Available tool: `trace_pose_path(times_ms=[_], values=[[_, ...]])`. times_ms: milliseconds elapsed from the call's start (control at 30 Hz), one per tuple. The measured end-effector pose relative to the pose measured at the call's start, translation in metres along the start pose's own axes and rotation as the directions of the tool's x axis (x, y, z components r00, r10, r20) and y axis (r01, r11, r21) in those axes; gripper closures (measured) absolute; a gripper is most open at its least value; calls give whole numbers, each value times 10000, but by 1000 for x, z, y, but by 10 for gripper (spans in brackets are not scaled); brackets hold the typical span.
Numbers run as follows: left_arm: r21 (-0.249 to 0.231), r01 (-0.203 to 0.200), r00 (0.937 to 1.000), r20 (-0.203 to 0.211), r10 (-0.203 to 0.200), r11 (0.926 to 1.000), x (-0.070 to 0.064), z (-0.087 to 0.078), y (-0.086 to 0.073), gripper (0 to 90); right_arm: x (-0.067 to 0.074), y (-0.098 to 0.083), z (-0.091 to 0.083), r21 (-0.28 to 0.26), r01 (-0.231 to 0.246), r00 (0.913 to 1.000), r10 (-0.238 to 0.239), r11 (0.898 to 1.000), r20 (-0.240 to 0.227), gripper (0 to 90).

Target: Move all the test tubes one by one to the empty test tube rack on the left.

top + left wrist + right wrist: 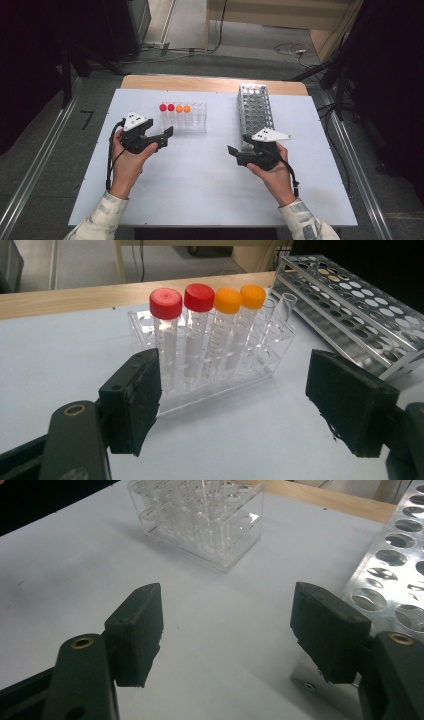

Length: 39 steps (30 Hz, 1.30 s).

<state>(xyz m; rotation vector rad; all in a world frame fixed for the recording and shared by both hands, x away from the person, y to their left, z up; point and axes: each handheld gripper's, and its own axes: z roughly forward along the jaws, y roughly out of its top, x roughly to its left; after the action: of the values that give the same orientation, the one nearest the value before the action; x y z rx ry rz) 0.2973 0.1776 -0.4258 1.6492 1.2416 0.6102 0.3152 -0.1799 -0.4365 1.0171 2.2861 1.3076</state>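
The four capped tubes stand upright in the clear rack [210, 365] near the far middle of the bench [200, 185], two red-capped tubes [182, 302] at one end and two orange-capped tubes [240, 297] beside them, with the remaining slots of that row bare. Each tube's long axis runs straight up from the bench, cap on top and tapered end down in its slot; in the left tool's own view the whole rack leans slightly only because the camera is tilted. The left tool [232, 405] sits just in front of the rack with its jaws wide apart and nothing between them, so the likely step is closing in on one tube. To do it well, I would line the jaws either side of a single tube just below its cap, avoid nudging its neighbour, squeeze gently, then lift straight along the tube's axis so it clears the slot without tipping the light rack. The right tool [230, 630] waits with jaws apart, empty, just beside the metal rack [256, 112], whose long side runs away from the person.
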Motion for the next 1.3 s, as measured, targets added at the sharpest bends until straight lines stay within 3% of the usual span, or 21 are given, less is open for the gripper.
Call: trace_pose_path(times_ms=[800, 1300], values=[[49, 105, 9996, -251, -104, 9999, 2, -19, -27, 207, -25, -21, -30, -25, -278, 9979, 279, 9996, 589, 262], [88, 83, 9997, -246, -81, 9999, 2, -30, -35, 206, -38, -37, -51, -28, -496, 9950, 497, 9988, 863, 259]])
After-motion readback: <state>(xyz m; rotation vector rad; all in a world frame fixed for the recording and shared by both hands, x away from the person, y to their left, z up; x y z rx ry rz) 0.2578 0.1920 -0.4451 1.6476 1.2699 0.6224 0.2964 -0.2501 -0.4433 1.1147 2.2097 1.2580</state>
